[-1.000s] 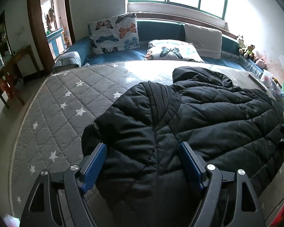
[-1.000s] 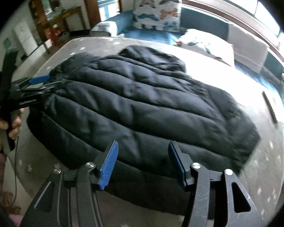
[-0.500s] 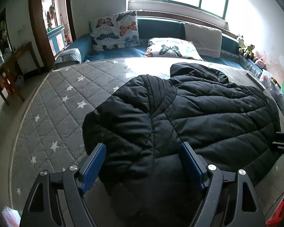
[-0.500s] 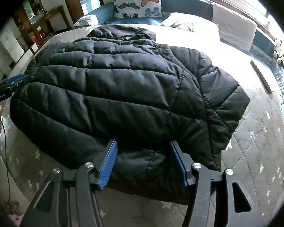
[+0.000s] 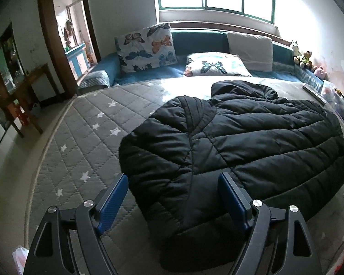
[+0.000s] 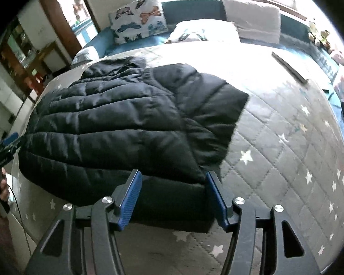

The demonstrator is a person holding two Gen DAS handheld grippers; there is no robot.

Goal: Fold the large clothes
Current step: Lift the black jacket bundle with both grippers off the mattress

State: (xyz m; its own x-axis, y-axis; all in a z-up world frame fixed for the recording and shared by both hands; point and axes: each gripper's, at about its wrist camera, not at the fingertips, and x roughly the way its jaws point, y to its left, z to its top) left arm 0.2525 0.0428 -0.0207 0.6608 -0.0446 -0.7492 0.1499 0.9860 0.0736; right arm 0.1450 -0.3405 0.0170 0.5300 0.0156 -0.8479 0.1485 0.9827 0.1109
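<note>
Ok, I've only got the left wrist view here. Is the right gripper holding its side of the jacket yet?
Observer: Not yet. The right gripper is open, with its fingers on either side of the jacket hem and nothing pinched.
Operator: Where's the sleeve on that side?
Observer: The sleeve is spread sideways on the mattress and isn't folded in over the body.

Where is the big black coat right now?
The black coat lies spread on the grey starry mattress, hood toward the butterfly pillows, filling the right of the left view.
</note>
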